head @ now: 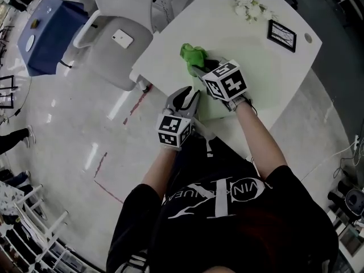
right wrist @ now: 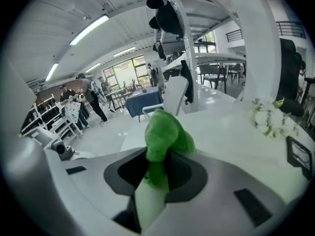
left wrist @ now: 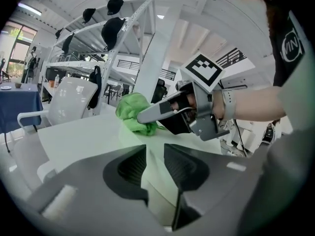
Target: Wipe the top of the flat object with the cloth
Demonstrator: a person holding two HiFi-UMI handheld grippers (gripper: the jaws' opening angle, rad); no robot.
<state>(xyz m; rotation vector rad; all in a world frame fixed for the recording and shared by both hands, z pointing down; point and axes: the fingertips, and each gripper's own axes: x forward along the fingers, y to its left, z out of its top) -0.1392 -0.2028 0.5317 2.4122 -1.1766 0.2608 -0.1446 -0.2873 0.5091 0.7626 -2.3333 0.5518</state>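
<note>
Here, bright green cloth point(right wrist: 166, 132), crumpled, pinched in right gripper point(right wrist: 158, 162).

The right hand-held gripper point(head: 198, 68) hides part of the green cloth point(head: 191, 54); the framed picture point(head: 281, 36) is too small to read.

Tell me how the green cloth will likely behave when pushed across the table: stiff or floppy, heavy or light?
Probably floppy: the green cloth bunches into soft folds above the right gripper clamped on it. Likely light, since the bunch stands up unsupported. It may drag and crumple rather than glide on the table.
</note>
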